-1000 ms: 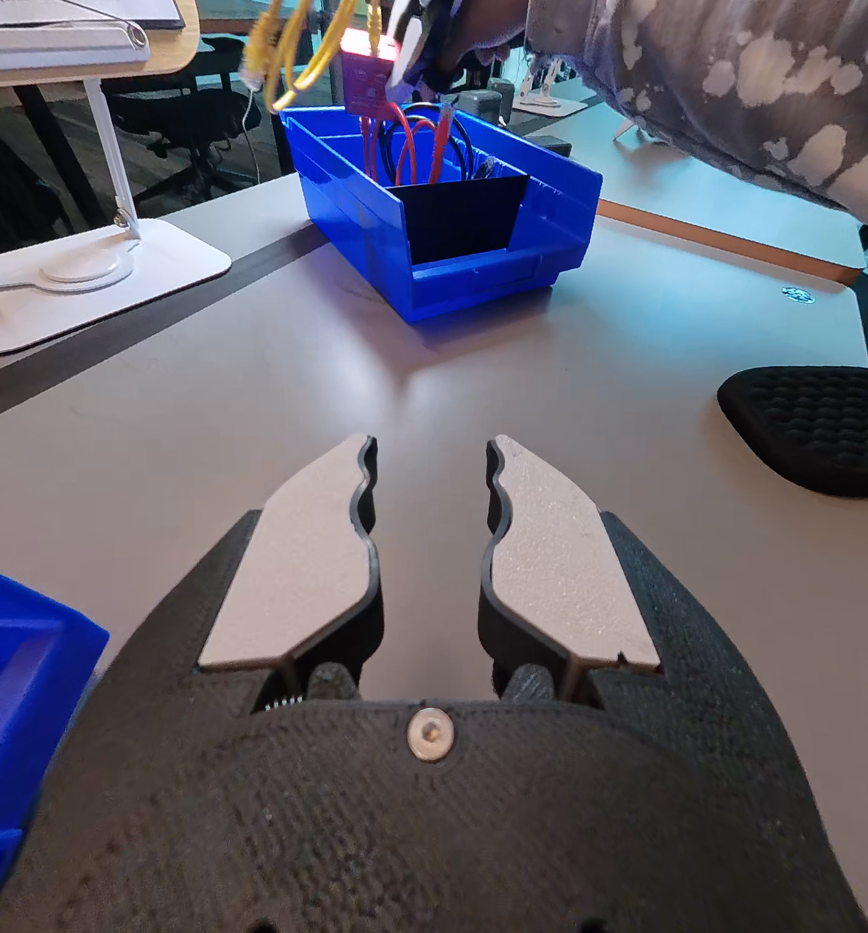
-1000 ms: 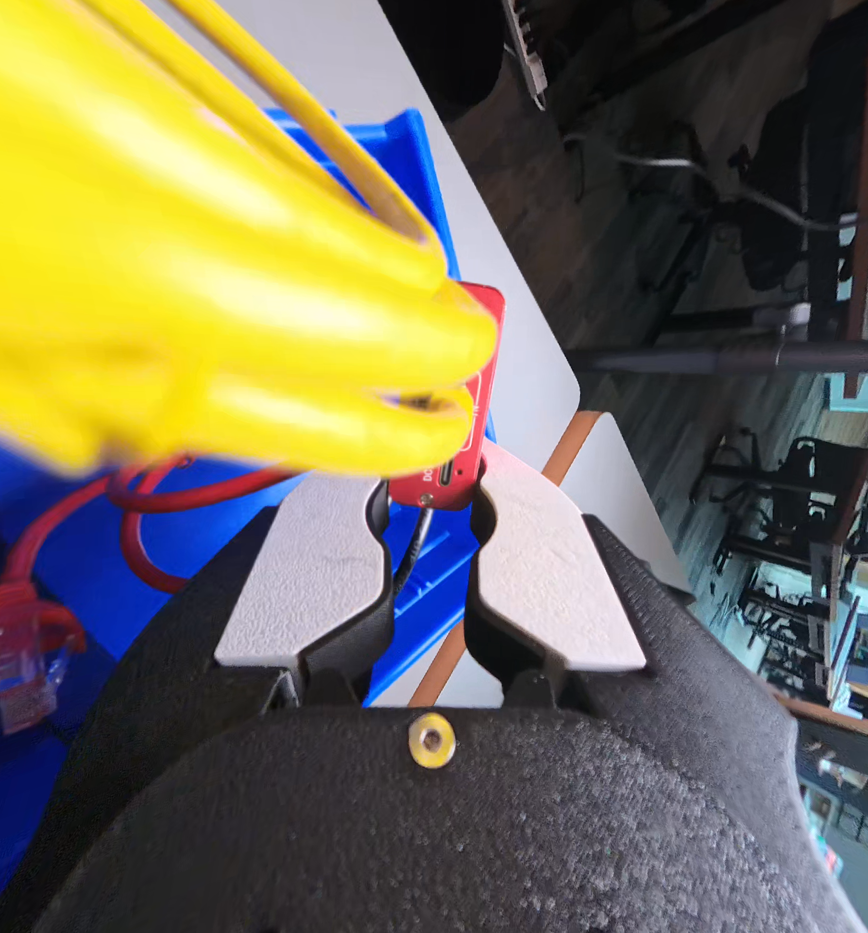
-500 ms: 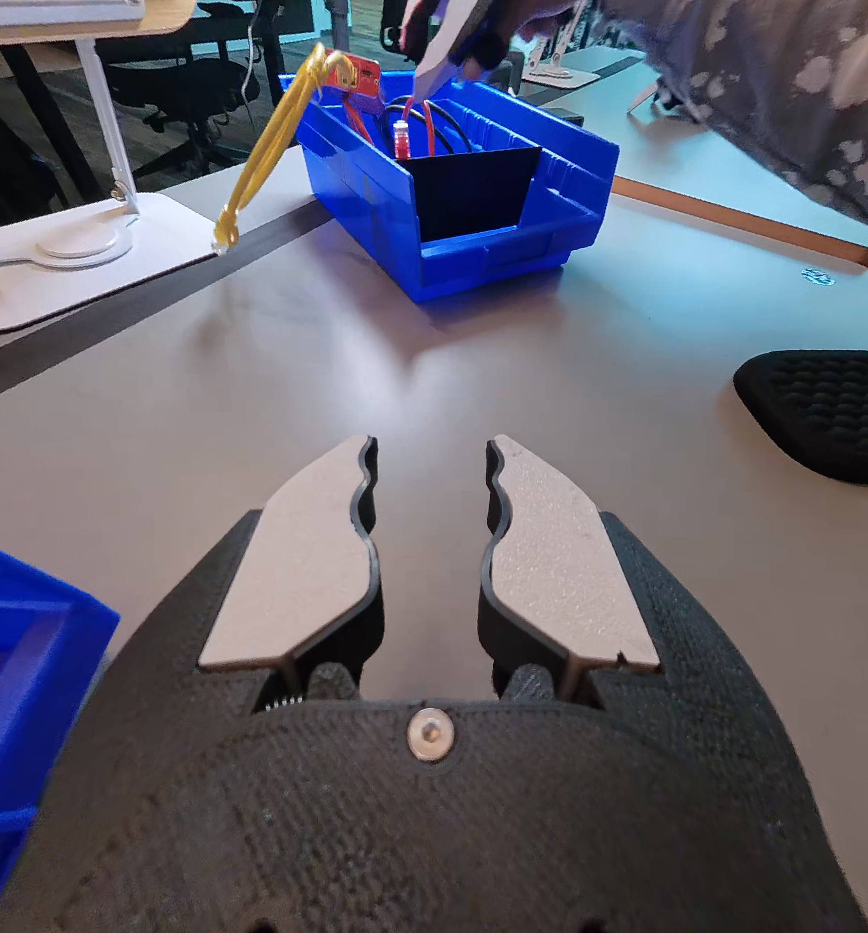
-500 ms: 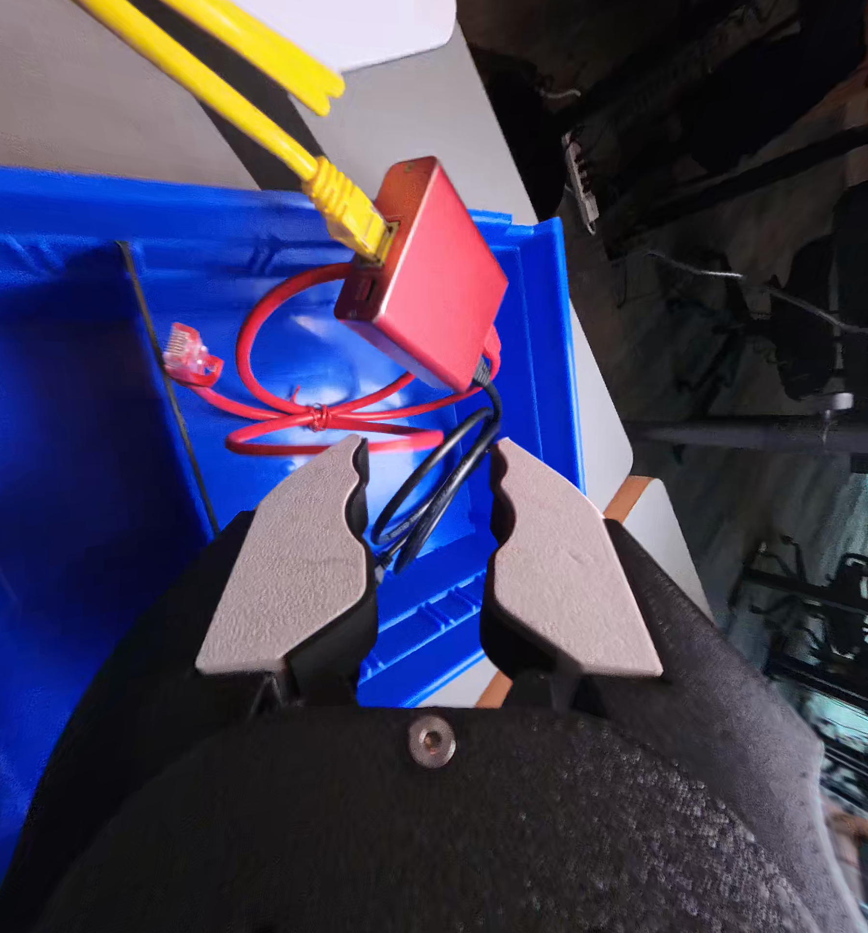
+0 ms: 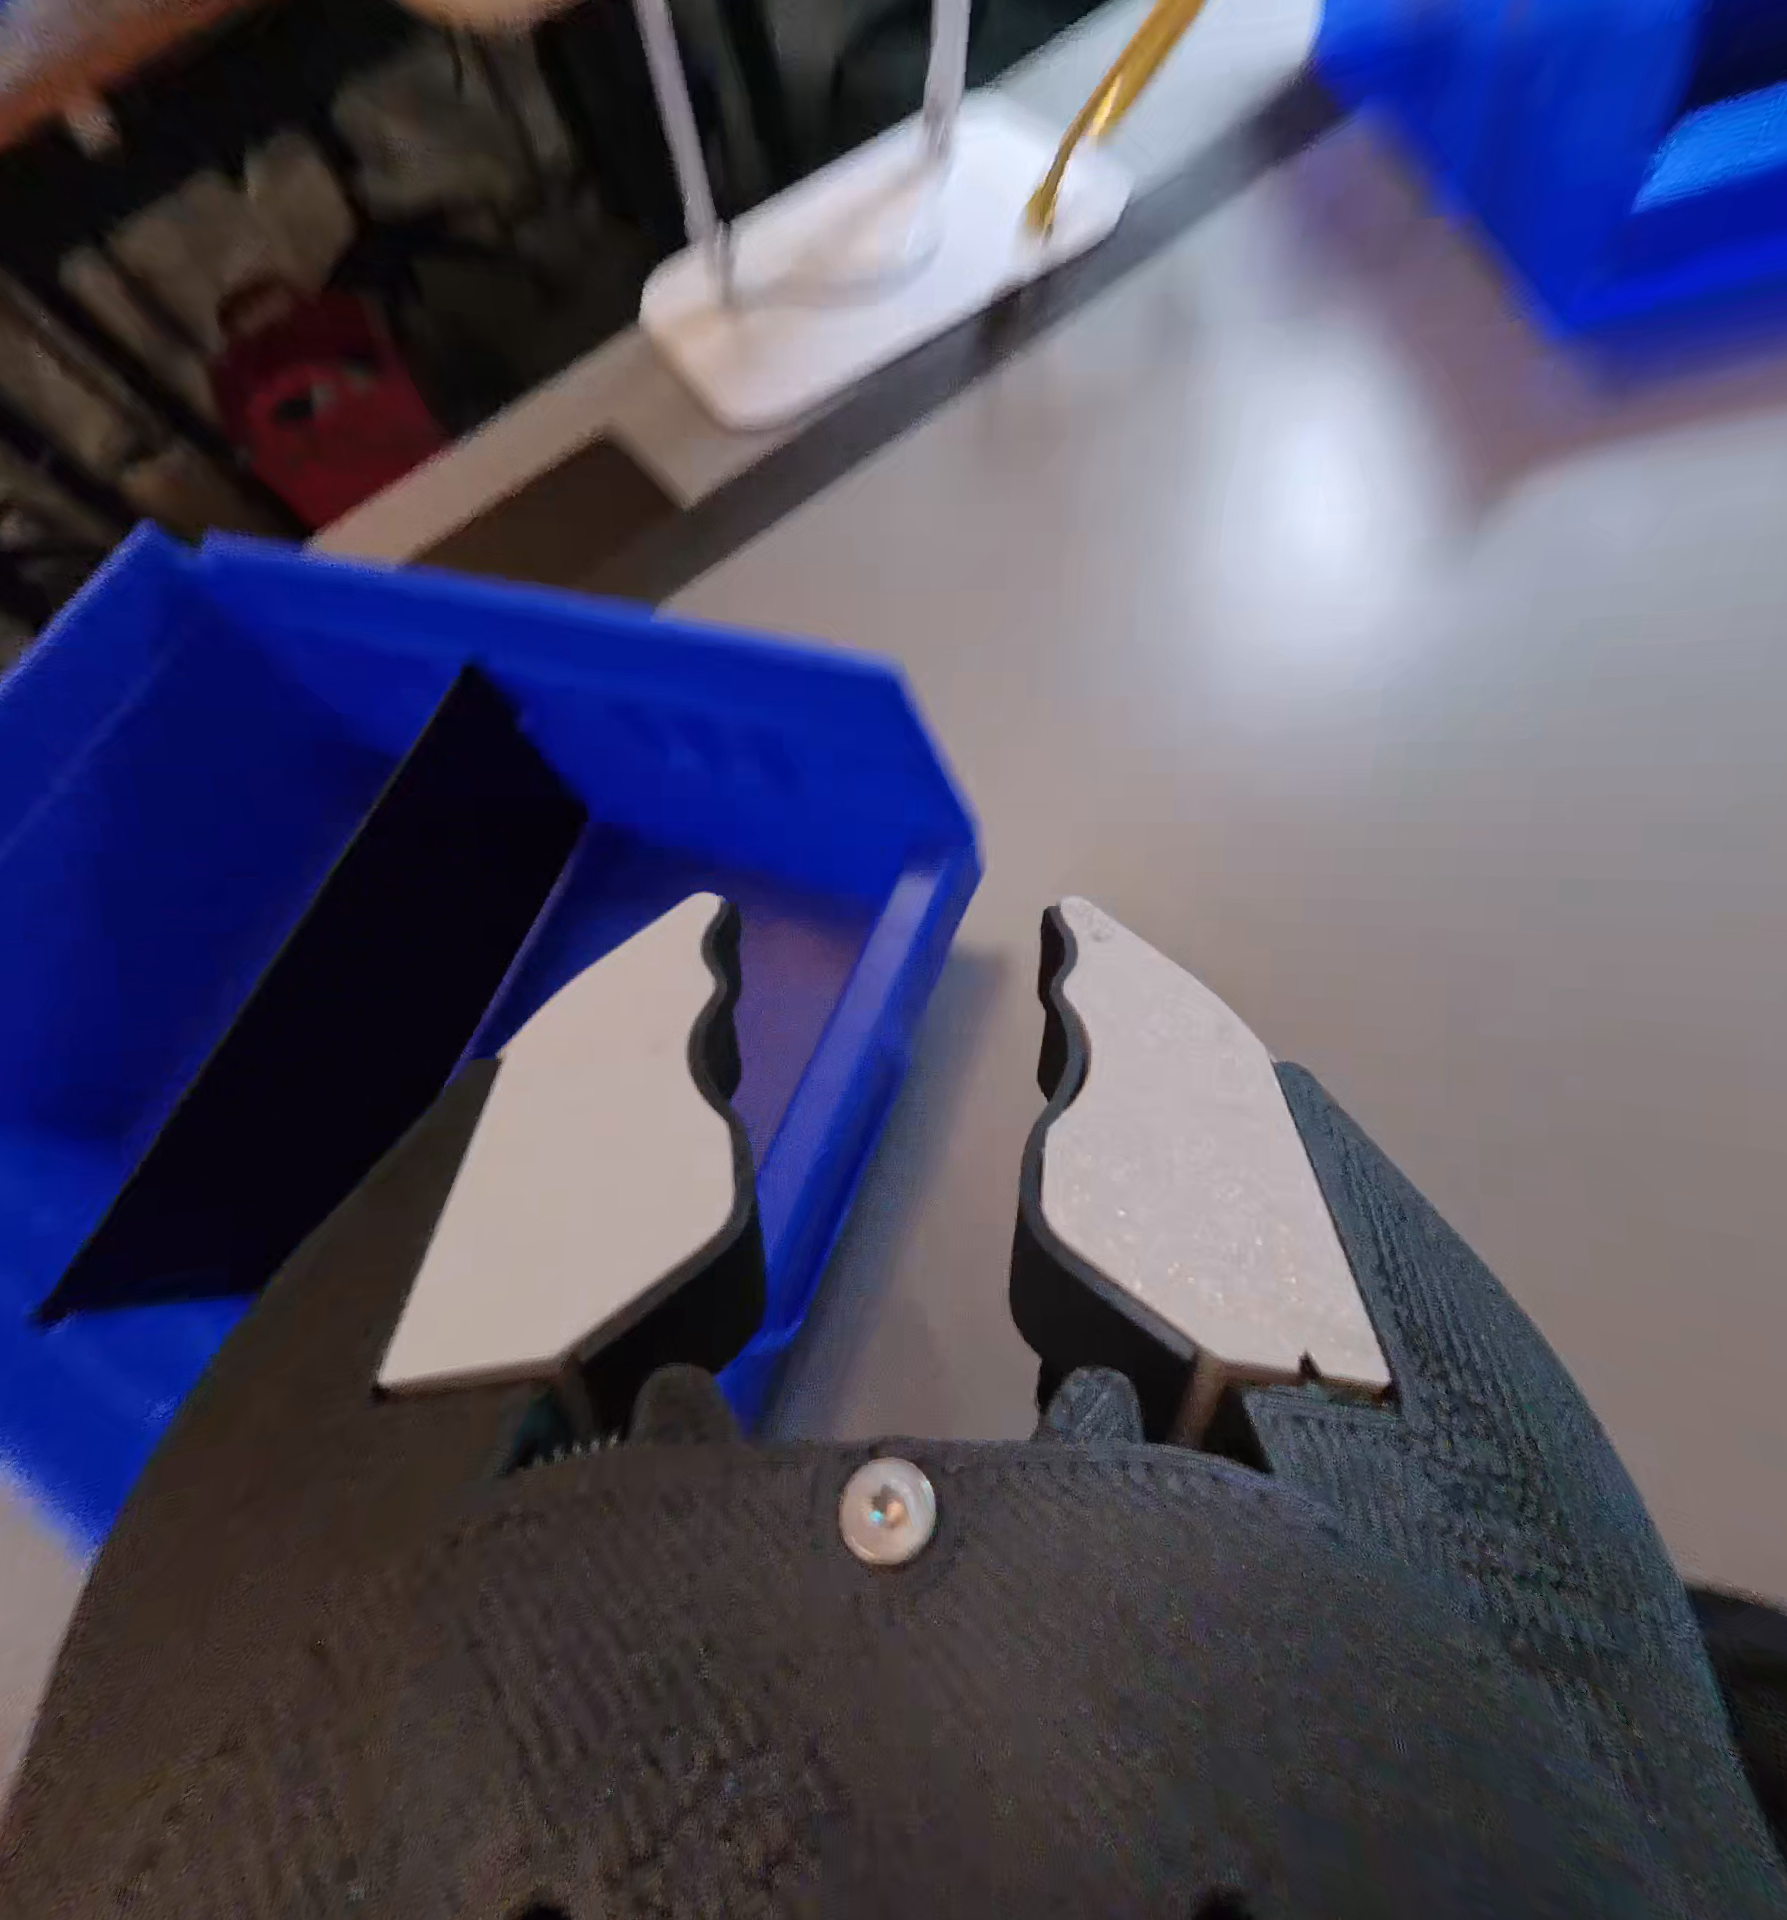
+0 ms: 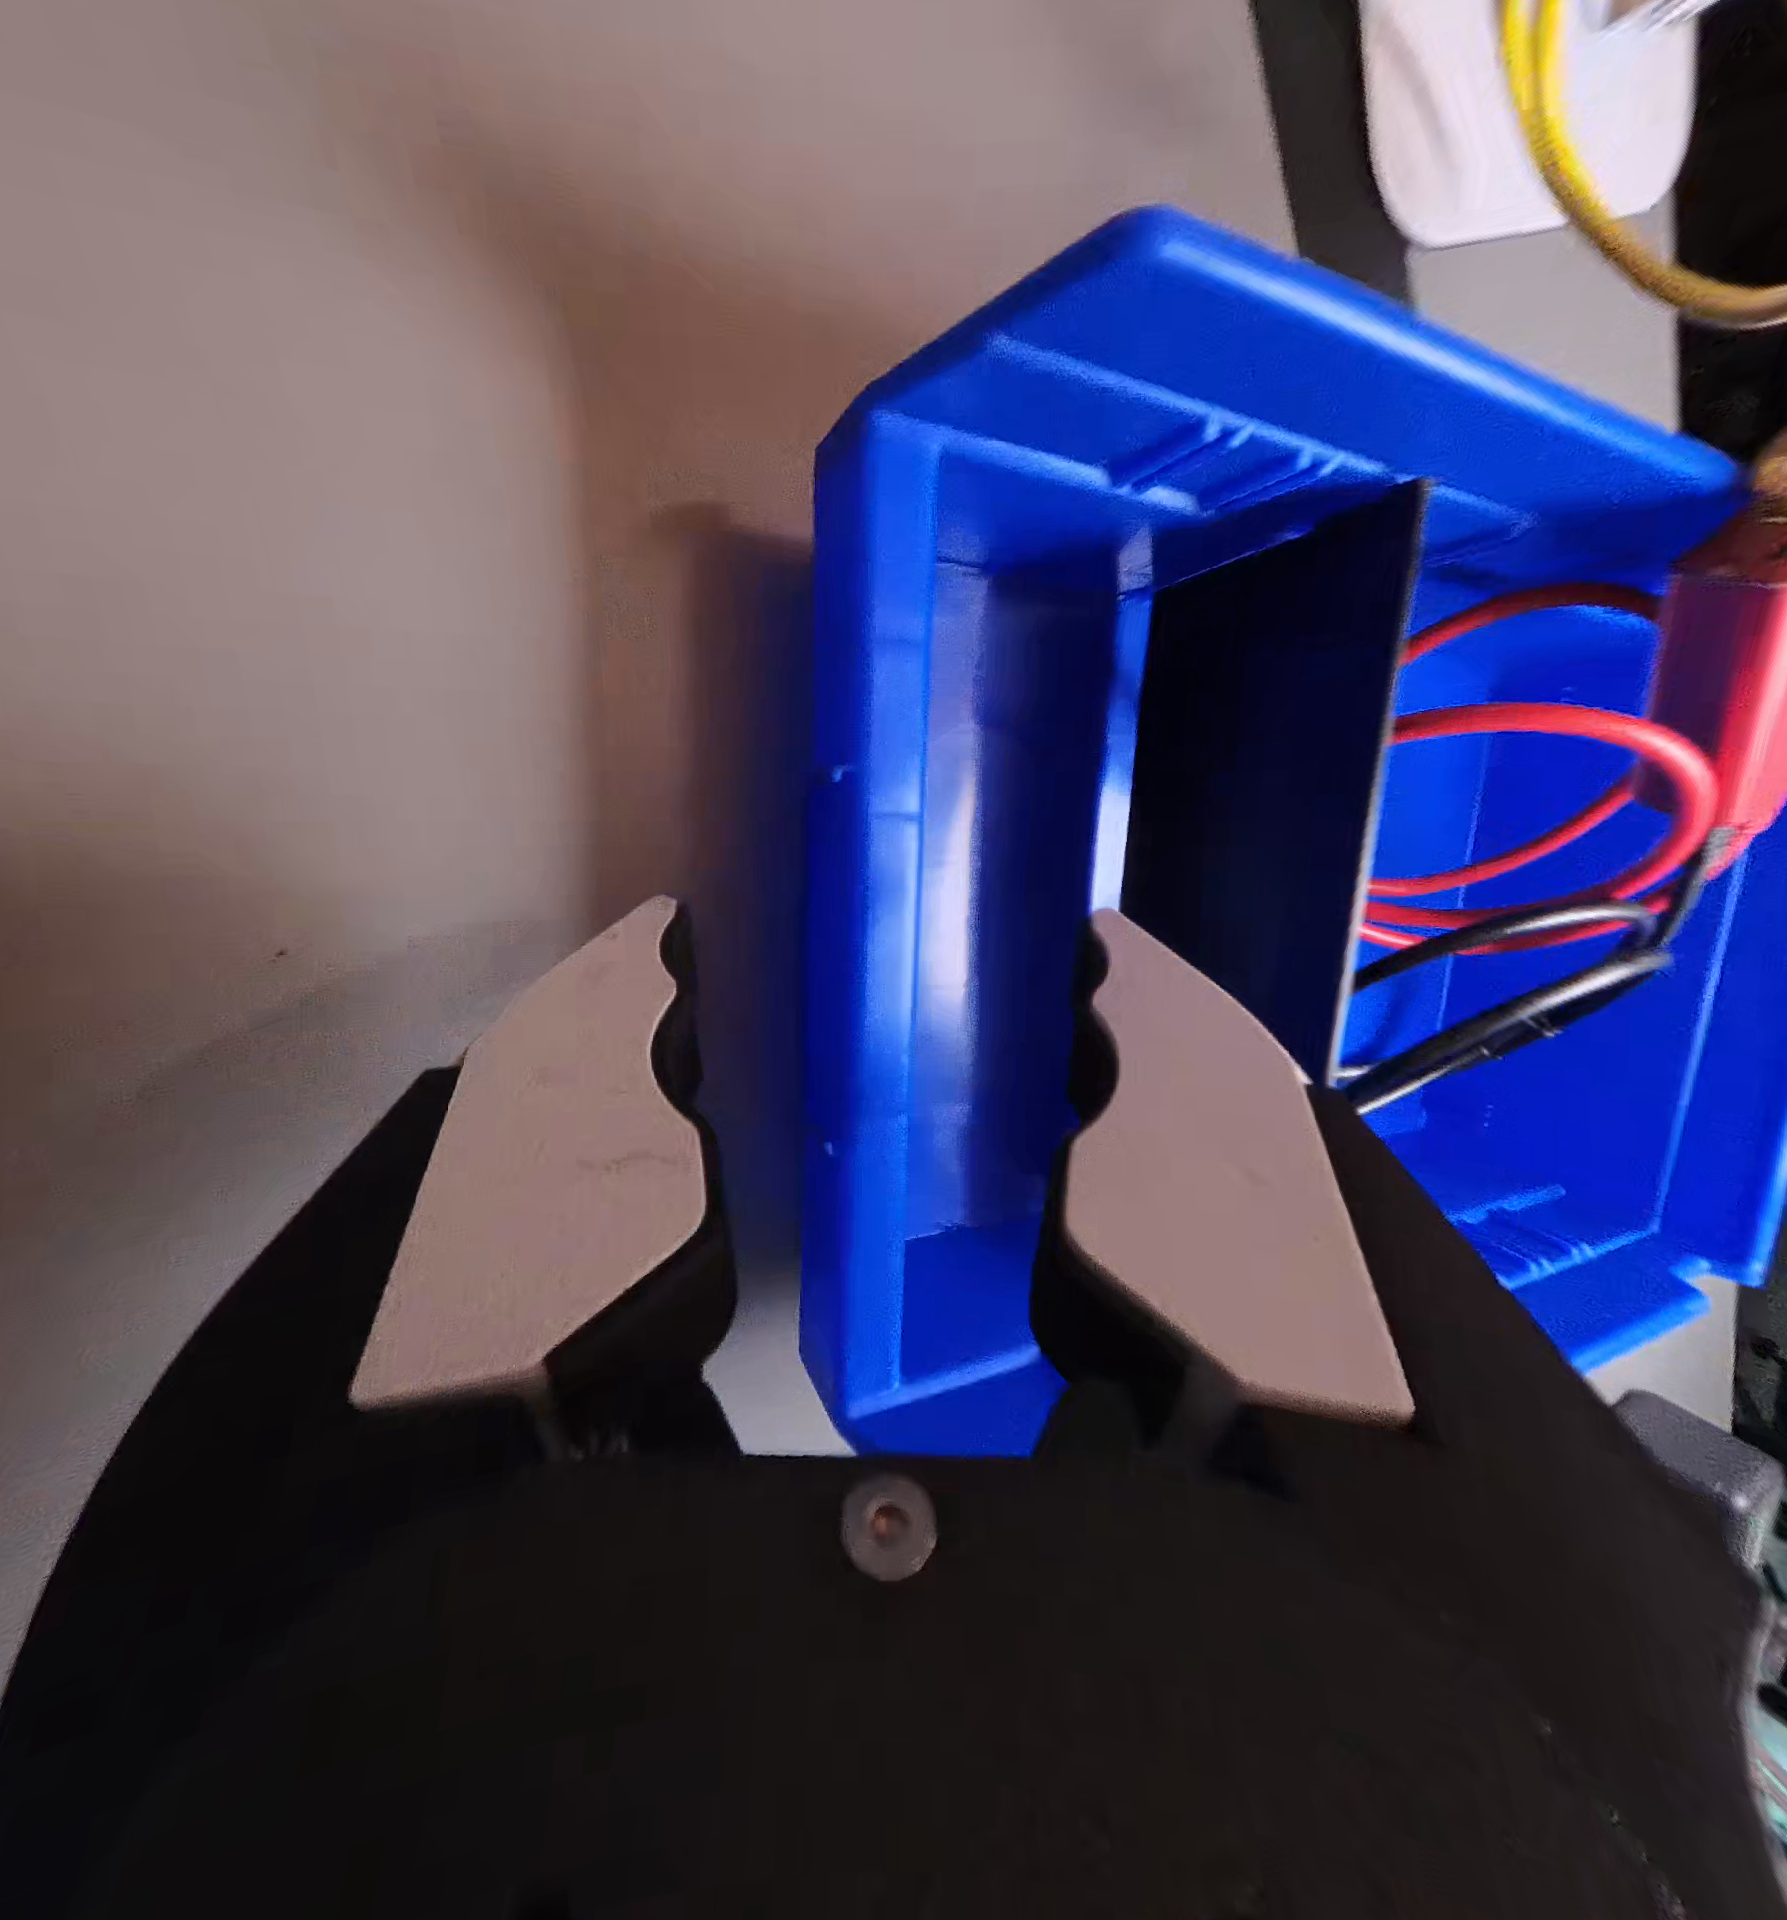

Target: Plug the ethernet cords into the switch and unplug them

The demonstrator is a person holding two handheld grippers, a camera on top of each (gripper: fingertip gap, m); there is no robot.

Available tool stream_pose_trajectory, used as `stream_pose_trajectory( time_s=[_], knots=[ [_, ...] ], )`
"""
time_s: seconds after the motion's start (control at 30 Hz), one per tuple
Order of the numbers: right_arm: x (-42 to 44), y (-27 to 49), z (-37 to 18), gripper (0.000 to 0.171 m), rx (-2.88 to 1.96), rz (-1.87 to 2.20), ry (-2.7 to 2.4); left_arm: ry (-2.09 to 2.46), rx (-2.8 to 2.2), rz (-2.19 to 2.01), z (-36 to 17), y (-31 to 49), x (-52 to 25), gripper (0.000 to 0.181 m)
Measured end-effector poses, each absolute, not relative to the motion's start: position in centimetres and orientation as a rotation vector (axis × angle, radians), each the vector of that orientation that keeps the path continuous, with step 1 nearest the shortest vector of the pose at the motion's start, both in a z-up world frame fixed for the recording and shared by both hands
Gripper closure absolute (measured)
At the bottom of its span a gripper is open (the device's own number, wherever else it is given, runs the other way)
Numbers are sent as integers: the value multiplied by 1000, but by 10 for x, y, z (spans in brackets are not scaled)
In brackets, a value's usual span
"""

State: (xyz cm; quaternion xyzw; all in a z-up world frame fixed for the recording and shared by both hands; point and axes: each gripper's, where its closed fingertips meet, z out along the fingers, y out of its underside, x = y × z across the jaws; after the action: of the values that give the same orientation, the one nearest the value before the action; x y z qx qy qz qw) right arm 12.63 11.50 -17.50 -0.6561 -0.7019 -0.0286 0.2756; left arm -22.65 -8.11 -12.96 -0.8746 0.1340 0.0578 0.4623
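In the right wrist view the red switch sits at the far right, in the back part of a blue bin, with a yellow cord plugged into it. A red cord and a black cable lie coiled in the bin behind a black divider. My right gripper is open and empty, above the bin's front compartment. My left gripper is open and empty, over the right wall of a second blue bin. The yellow cord shows far off in the left wrist view.
The second blue bin has a black divider and nothing shows inside it. A white stand base rests on the grey table near its far edge. The first blue bin is at the upper right of the left wrist view.
My right gripper let go of the switch, which now lies in the bin, and drew back over the bin's front. My left gripper swung left over the second blue bin.
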Motion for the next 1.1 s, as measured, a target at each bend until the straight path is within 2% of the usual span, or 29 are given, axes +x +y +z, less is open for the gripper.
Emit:
stream_pose_trajectory(
  time_s=[0.13, 0.27, 0.3, 0.37, 0.57, 0.9, 1.1],
  knots=[
    [126, 118, -207, 109, -1833, -147, -1989, 407, -2416, 264, -171, -91, -257, 111],
    [122, 129, -223, 143, -1788, -214, -2058, 574, -2635, 303, -216, -96, -266, 109],
    [120, 129, -223, 144, -1781, -204, -2067, 618, -2652, 296, -223, -94, -265, 117],
    [118, 125, -223, 144, -1757, -178, -2071, 716, -2622, 322, -230, -86, -264, 150],
    [117, 83, -222, 143, -1598, -191, -2145, 883, -2535, 360, -229, -73, -237, 152],
    [105, -23, -217, 139, -1377, -117, -2197, 1426, -2174, 286, -227, -43, -107, 151],
    [120, -55, -135, 131, -1487, 289, -1659, 1323, -2024, 282, -204, -26, -88, 141]
  ],
)
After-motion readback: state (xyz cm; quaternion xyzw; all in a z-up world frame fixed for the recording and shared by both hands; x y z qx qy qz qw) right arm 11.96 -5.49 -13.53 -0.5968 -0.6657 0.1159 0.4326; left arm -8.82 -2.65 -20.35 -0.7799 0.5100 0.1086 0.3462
